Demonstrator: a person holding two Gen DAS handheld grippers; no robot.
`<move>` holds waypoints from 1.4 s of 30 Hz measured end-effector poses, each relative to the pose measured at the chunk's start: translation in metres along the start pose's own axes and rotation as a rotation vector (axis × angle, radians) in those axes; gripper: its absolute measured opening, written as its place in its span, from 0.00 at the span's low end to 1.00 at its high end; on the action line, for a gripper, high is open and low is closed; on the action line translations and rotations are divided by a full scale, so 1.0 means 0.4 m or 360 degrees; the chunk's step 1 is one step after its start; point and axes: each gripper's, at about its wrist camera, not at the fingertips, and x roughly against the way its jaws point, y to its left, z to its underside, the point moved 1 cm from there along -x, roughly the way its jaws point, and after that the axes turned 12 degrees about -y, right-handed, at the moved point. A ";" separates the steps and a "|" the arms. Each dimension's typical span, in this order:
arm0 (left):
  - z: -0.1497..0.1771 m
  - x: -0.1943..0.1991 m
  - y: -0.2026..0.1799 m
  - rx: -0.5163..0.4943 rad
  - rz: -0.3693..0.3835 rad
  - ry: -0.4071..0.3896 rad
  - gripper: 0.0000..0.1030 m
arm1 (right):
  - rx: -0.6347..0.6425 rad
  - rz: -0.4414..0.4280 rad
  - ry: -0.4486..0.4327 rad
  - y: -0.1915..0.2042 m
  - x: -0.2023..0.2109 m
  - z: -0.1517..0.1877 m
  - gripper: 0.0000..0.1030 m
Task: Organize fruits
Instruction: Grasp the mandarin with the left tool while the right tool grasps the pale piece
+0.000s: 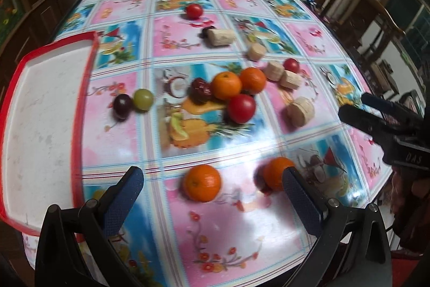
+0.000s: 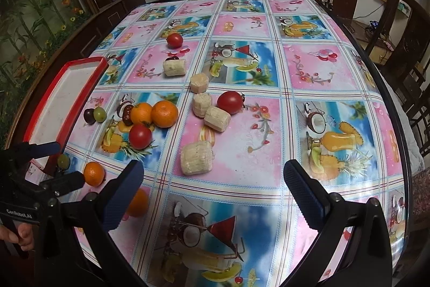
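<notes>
Tray (image 1: 51,109) seemingly bare, fruits outside on tablecloth (image 1: 242,219)

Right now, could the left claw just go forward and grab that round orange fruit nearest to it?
Probably yes: the left claw is open, and the round orange fruit lies on the table just ahead between its fingers, with nothing in between.

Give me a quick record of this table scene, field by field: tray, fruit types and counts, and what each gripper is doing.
tray: red-rimmed white tray, nothing in the visible part
oranges: four, two touching mid-table, two near the left gripper
tomatoes: three red ones, largest beside the orange pair
grapes: dark grape touching a green grape; another green one by the tray's corner
banana pieces: five peeled chunks, nearest
left gripper: open, holding nothing
right gripper: open, holding nothing
</notes>
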 end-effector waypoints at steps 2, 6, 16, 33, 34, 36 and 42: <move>0.002 -0.002 -0.015 -0.0016 0.0020 0.0007 0.99 | -0.0006 0.0014 -0.0005 -0.011 0.005 -0.003 0.99; 0.004 -0.002 -0.042 -0.0027 0.0093 -0.0007 0.98 | -0.0045 0.0001 0.0002 -0.038 0.007 -0.009 0.96; 0.017 -0.023 -0.091 0.0044 0.0317 0.0030 0.83 | -0.0051 -0.0086 0.0073 -0.058 -0.020 -0.006 0.86; 0.036 -0.077 -0.117 0.0052 0.0306 0.0162 0.66 | 0.0105 -0.0227 0.0136 0.000 -0.083 -0.017 0.79; 0.039 -0.081 -0.115 0.0056 0.0305 0.0169 0.64 | 0.0117 -0.0230 0.0140 0.006 -0.087 -0.018 0.79; 0.042 -0.090 -0.115 0.0066 0.0317 0.0191 0.51 | 0.0133 -0.0237 0.0148 0.012 -0.094 -0.017 0.78; 0.047 -0.103 -0.115 0.0054 0.0323 0.0211 0.42 | 0.0130 -0.0249 0.0216 0.020 -0.129 -0.008 0.66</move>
